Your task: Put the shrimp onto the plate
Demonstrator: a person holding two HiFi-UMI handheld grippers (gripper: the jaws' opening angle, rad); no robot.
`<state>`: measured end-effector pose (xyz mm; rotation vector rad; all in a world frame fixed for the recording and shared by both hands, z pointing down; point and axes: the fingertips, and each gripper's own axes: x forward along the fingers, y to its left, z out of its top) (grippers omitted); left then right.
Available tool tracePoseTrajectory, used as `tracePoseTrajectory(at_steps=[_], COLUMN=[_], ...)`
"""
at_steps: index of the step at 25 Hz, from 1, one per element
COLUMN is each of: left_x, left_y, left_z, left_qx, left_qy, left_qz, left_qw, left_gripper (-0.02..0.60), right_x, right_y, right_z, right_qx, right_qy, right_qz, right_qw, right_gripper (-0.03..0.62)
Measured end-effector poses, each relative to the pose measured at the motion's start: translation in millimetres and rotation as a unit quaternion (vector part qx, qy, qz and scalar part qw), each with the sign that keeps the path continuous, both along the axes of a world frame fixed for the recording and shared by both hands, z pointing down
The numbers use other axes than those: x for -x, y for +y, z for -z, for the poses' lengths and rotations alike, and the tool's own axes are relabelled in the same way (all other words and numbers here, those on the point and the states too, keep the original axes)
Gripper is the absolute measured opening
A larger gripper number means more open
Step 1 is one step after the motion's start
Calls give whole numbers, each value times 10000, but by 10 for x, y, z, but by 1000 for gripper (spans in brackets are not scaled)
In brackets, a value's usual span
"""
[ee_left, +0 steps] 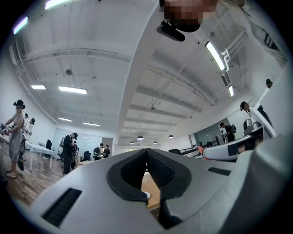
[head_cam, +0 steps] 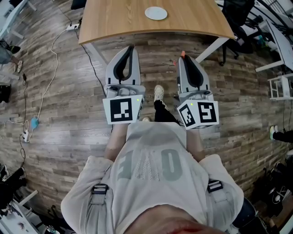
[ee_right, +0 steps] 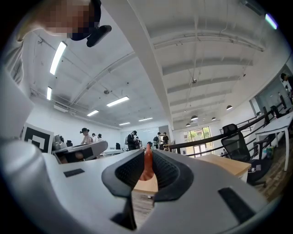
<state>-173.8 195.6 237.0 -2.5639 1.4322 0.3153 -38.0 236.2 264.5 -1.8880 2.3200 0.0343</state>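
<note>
Closest in the head view is the person's pale shirt [head_cam: 151,169], with both grippers held just in front of the waist and their tips pointing toward the table.

The left gripper [head_cam: 130,49] shows only its grey back and marker cube from above. The left gripper view adds that its jaws are closed tip to tip with nothing between them. Through the hollow behind the tips, a strip of the wooden table [ee_left: 152,183] and a sliver of white plate [ee_left: 145,195] can be seen.

The right gripper [head_cam: 184,58] has a small orange speck at its tip in the head view. The right gripper view shows this is the shrimp [ee_right: 148,164], standing upright and clenched between the ribbed pads [ee_right: 167,171], with the jaws only narrowly apart around it.

Past the grippers, the head view shows one shoe [head_cam: 159,92] on the plank floor [head_cam: 68,105] and a thin cable [head_cam: 51,64] trailing off to the left. Further on is the table's near edge, and the white plate [head_cam: 156,13] sits on the table well away from the shrimp.

Only the gripper views show the room beyond: ceiling lights, people [ee_left: 68,151] standing in the distance, and a black office chair [ee_right: 236,139] beside the table.
</note>
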Motion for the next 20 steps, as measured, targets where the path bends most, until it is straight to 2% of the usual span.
tracePoseTrajectory(at_steps=[5, 13, 20], left_x=[-11, -3, -274], left_y=[-197, -713, -1307], left_z=[73, -47, -109], left_qx=[-168, 84, 236], left_qy=[70, 71, -50], left_qz=[90, 425, 522], left_qw=[9998, 9990, 9983], left_gripper=[9, 9, 9], right_x=[-54, -141, -324], right_y=[-284, -864, -1477], right_z=[23, -52, -101], right_qx=[-34, 136, 197], right_qy=[59, 98, 187], right_qz=[137, 355, 473], right_qw=[9999, 9992, 9985], right_gripper=[62, 62, 63])
